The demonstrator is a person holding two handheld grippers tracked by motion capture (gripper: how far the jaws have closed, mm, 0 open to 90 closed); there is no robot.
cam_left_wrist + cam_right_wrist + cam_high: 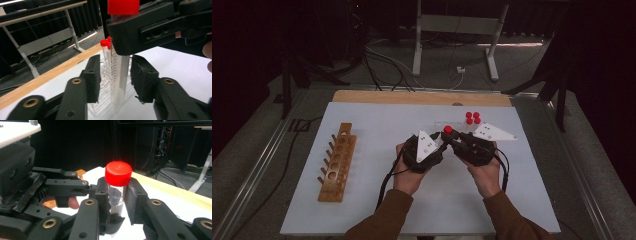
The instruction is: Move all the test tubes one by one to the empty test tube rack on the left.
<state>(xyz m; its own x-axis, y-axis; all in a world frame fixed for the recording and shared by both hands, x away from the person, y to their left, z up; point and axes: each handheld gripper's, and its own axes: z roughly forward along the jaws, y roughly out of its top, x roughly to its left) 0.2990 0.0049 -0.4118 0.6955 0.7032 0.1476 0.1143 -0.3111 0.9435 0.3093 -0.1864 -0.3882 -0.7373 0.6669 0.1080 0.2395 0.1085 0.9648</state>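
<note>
just above the middle of the high view, the two grippers met over the white counter (377, 200), and between them stood a capped tube (448, 131) with a red lid. the right gripper (117, 195) was clamped on the tube just under the cap, its jaws pressing the clear wall from both sides, so the tube hung upright with its long axis vertical and its tapered tip pointing down at the counter. in the left gripper view the tube (119, 82) ran down the centre of the frame, and the left gripper (115, 80) had its jaws set either side of the lower body; a sliver of gap showed at each pad, so i judged it not yet pressing, though close. the relation that mattered was this one: the tube lay straight ahead of the left gripper, between its jaws, below the right gripper's hold, which suggested a handover. behind, toward the upper centre of the left gripper view, a clear rack (103, 75) held more red-capped tubes. a wooden rack (338, 162) with round holes lay at the left of the high view, well apart. beyond the counter's wooden edge (422, 97) the room was dark, with cables on grey floor and a white table frame (457, 25).
</note>
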